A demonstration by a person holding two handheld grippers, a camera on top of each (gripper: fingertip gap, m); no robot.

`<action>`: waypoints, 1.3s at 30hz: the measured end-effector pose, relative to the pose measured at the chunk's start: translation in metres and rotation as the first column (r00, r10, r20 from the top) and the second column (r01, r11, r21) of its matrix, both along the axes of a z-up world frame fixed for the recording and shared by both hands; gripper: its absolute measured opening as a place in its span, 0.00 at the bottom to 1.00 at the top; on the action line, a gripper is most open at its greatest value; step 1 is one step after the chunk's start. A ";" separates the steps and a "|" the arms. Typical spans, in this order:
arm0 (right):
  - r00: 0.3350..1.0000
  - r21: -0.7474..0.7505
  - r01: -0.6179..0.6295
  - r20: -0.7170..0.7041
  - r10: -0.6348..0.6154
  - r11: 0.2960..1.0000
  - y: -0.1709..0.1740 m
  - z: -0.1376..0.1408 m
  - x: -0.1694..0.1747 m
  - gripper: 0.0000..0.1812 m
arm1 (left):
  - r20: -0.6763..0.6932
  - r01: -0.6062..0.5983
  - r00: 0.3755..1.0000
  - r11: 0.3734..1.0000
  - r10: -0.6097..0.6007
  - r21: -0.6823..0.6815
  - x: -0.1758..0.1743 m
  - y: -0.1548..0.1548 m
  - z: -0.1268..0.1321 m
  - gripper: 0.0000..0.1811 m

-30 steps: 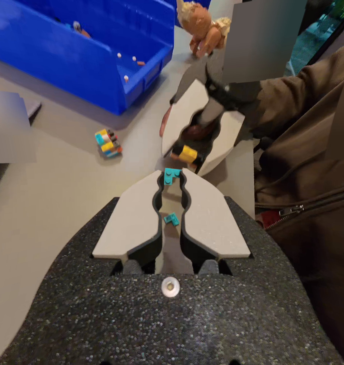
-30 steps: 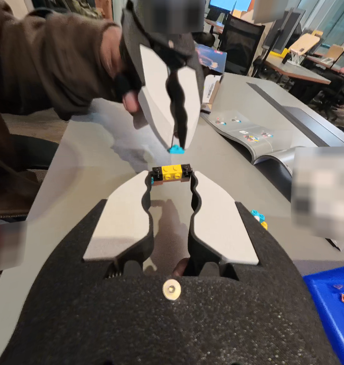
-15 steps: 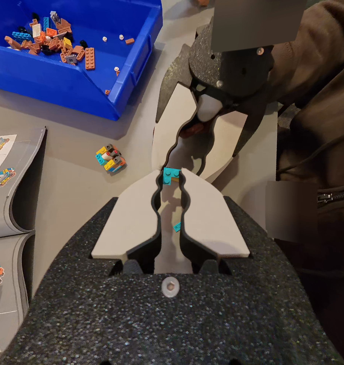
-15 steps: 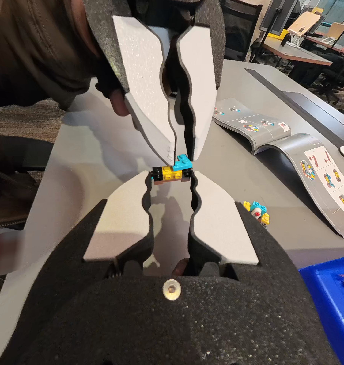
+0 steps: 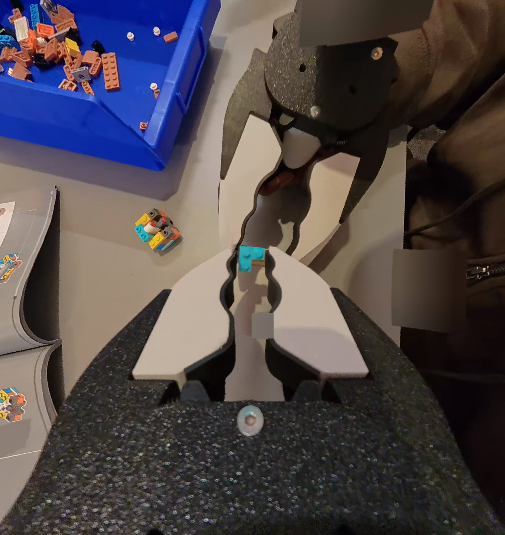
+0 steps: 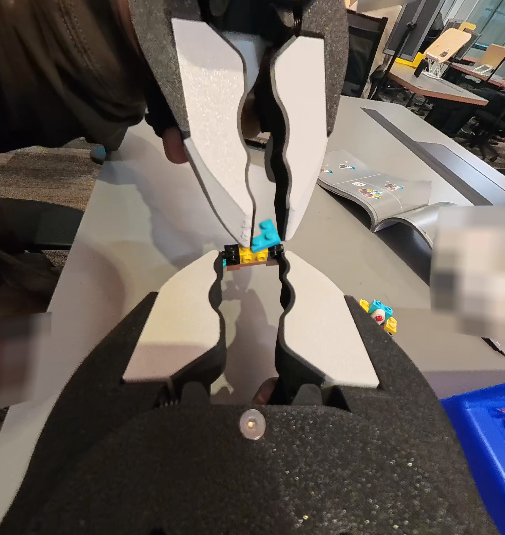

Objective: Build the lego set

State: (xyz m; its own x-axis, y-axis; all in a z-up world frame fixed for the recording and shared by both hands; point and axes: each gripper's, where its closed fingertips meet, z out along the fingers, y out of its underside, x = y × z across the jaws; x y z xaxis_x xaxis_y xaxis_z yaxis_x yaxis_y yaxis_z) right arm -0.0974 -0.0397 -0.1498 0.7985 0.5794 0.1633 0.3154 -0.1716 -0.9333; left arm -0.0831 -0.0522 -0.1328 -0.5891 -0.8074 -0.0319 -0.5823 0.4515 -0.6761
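My left hand-held gripper (image 5: 249, 254) pinches the small teal L-shaped plastic plate (image 6: 265, 236) onto the yellow-and-black brick assembly (image 6: 252, 256) clamped endwise in my right hand-held gripper (image 6: 251, 259) above the bench; both light, rigid, slippery, best edge-gripped.

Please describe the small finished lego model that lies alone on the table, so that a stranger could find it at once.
Start at the blue bin of loose bricks on the grey table. Just in front of the bin's near corner, beside the open instruction booklet, lies the small lego model. Unlike the loose bricks, it is an assembled yellow, teal, orange and grey cluster lying alone.
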 end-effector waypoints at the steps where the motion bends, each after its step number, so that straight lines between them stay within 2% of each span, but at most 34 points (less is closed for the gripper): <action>1: 1.000 0.001 0.001 -0.002 -0.001 1.000 0.000 0.000 0.000 0.20 | -0.002 0.001 1.000 1.000 -0.001 0.001 0.000 0.000 0.000 0.10; 8: 1.000 0.003 0.002 -0.003 -0.002 1.000 0.000 0.001 0.001 0.20 | -0.004 -0.007 1.000 1.000 0.007 -0.008 0.001 0.004 0.001 0.10; 12: 1.000 -0.002 0.024 0.018 -0.024 1.000 -0.002 -0.001 0.011 0.20 | -0.003 -0.080 0.997 0.996 0.080 -0.025 -0.002 0.024 -0.003 0.11; 17: 0.999 -0.029 0.045 0.010 -0.044 0.999 -0.010 -0.001 0.030 0.20 | -0.059 -0.135 0.990 0.986 0.130 -0.094 -0.016 0.036 -0.027 0.12; 22: 0.998 -0.052 0.059 0.015 -0.059 0.997 -0.015 -0.006 0.043 0.20 | -0.079 -0.227 0.971 0.974 0.225 -0.013 -0.035 0.065 -0.051 0.13; 26: 0.998 -0.060 0.049 0.029 -0.047 0.997 -0.014 -0.009 0.041 0.20 | -0.068 -0.169 0.983 0.985 0.171 0.030 -0.050 0.071 -0.061 0.13; 33: 0.999 -0.055 0.031 0.022 -0.030 0.998 -0.015 -0.008 0.038 0.20 | -0.018 0.067 0.998 0.985 -0.065 0.156 -0.046 0.075 -0.072 0.13; 37: 0.999 -0.050 0.035 0.009 -0.035 0.998 -0.014 -0.006 0.040 0.20 | -0.083 0.117 0.991 0.982 -0.105 0.151 -0.048 0.071 -0.081 0.07; 39: 0.999 -0.051 0.035 0.009 -0.035 0.998 -0.014 -0.006 0.040 0.20 | -0.115 0.125 0.987 0.987 -0.112 0.106 -0.050 0.060 -0.081 0.04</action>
State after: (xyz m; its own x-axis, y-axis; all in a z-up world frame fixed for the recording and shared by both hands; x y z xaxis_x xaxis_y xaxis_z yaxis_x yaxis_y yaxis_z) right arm -0.0579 -0.0539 -0.1562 0.8171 0.5590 0.1406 0.3156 -0.2297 -0.9207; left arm -0.1329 0.0074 -0.2133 -0.6853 -0.7267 -0.0490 -0.5873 0.5911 -0.5528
